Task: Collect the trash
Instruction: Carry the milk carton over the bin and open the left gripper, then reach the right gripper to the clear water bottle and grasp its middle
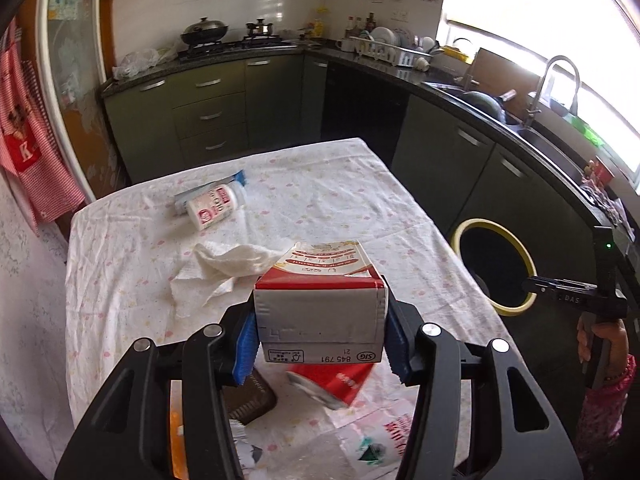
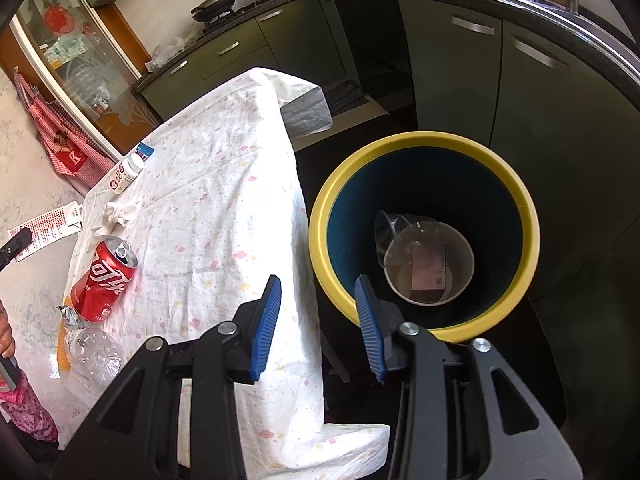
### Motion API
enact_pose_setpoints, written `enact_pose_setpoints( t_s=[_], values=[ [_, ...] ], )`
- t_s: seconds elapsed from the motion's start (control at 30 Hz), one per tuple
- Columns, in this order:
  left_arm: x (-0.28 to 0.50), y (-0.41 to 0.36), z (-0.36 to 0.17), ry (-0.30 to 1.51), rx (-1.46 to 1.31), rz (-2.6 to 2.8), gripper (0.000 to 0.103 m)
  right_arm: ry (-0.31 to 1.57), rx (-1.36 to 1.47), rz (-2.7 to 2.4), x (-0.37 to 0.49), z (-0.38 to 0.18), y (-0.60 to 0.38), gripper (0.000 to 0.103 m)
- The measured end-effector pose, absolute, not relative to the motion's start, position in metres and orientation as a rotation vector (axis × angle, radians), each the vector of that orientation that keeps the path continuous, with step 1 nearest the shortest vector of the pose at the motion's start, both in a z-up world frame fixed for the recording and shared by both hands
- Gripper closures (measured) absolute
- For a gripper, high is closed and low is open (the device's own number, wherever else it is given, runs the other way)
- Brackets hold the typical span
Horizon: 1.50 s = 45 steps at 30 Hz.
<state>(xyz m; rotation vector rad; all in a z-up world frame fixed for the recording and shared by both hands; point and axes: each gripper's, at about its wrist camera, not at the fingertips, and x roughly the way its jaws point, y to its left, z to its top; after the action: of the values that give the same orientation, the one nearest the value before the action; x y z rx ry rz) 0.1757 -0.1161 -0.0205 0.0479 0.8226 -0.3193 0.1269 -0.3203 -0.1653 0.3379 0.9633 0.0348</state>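
My left gripper (image 1: 320, 344) is shut on a red and white drink carton (image 1: 320, 300) and holds it above the table. On the cloth-covered table (image 1: 340, 200) lie a crumpled tissue (image 1: 228, 268), a white bottle (image 1: 216, 206) and a red cola can (image 1: 340, 384). My right gripper (image 2: 318, 328) is open and empty, above the table's edge and the near rim of the yellow-rimmed bin (image 2: 424, 236). The bin holds a paper cup (image 2: 430, 268) and clear plastic. The can (image 2: 104, 280), bottle (image 2: 126, 174) and tissue (image 2: 120, 212) also show in the right wrist view.
A clear plastic bottle (image 2: 94, 354) and a foil scrap (image 2: 70, 314) lie near the can. A plastic bag (image 1: 380, 436) and a dark wrapper (image 1: 248, 396) lie at the table's near edge. Green kitchen cabinets (image 1: 224, 112) and a sink counter (image 1: 520, 128) surround the table.
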Motion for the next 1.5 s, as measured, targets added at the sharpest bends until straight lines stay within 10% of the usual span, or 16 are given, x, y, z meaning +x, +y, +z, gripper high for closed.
enact_pose_setpoints(
  t_s=[0.73,0.87,1.5],
  values=[
    [0.222,-0.435,-0.058,0.956,0.310,-0.789,0.051,0.899,0.501,-0.154,0.046,-0.183,-0.415,0.066],
    [0.239,-0.460,-0.069,0.973,0.277,-0.793,0.029,0.899,0.512,-0.159,0.040,-0.187,-0.416,0.060],
    [0.191,-0.227,0.032,0.678,0.050,-0.602,0.005,0.974,0.414,-0.010,0.079,-0.192,-0.340,0.060]
  ],
)
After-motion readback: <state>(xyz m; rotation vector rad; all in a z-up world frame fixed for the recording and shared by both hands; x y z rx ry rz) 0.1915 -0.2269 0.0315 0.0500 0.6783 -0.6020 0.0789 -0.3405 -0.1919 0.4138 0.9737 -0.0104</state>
